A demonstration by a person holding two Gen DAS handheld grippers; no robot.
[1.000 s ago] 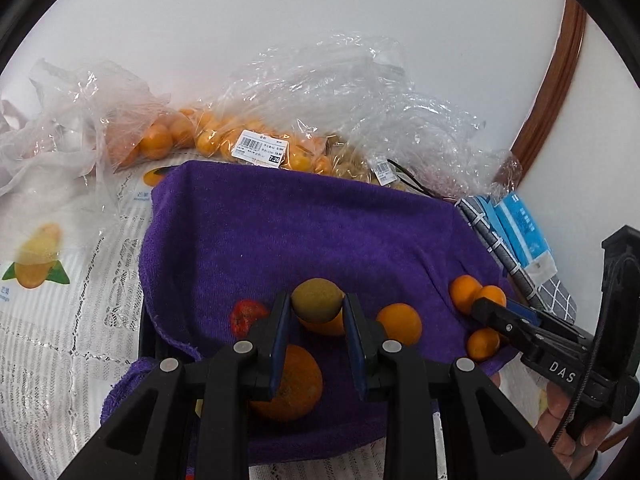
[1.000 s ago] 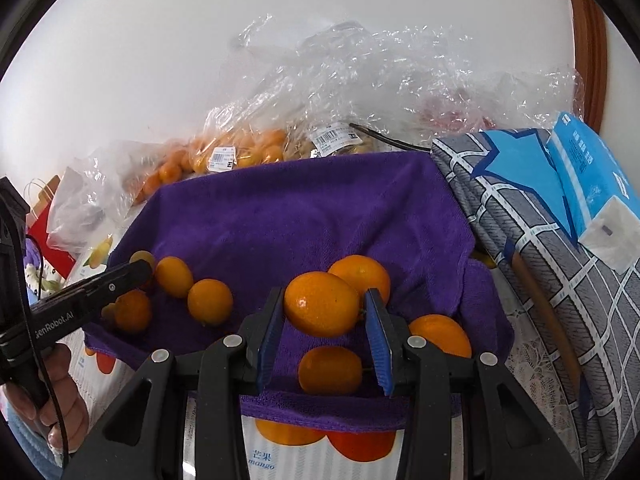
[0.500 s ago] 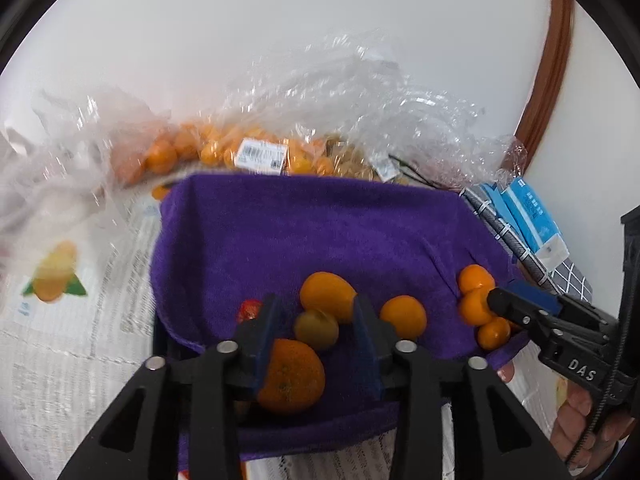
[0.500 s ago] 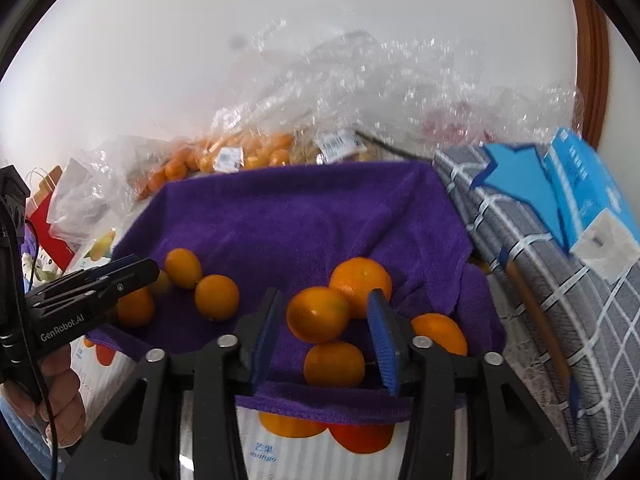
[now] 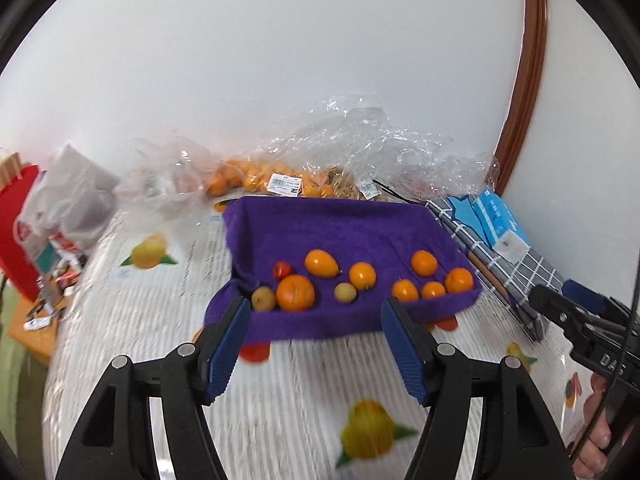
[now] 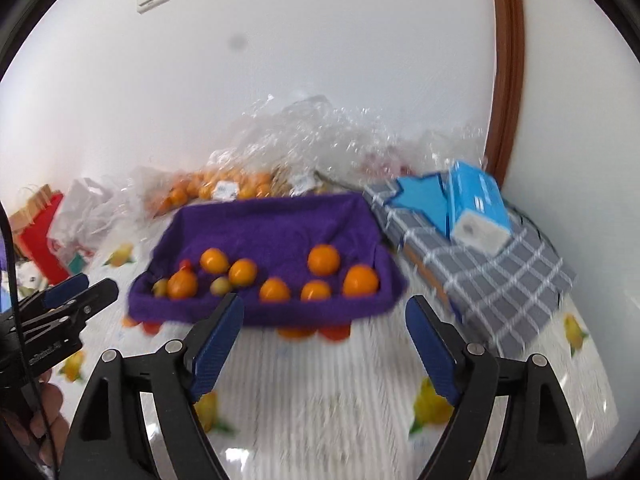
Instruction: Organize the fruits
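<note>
On purple towel [image 5: 344, 224], scattered oranges [image 5: 295, 292]

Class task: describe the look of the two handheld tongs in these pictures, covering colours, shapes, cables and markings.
Both the left tongs and the right tongs have black angular frames with silver rivets and ribbed blue pads. Seen side-on, each carries white lettering and a thin black cable.

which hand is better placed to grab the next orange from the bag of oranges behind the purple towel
Left, probably. The bag of oranges lies behind the purple towel's left far corner, on the left gripper's side. The right gripper, equally open and empty, would need to cross over.
</note>
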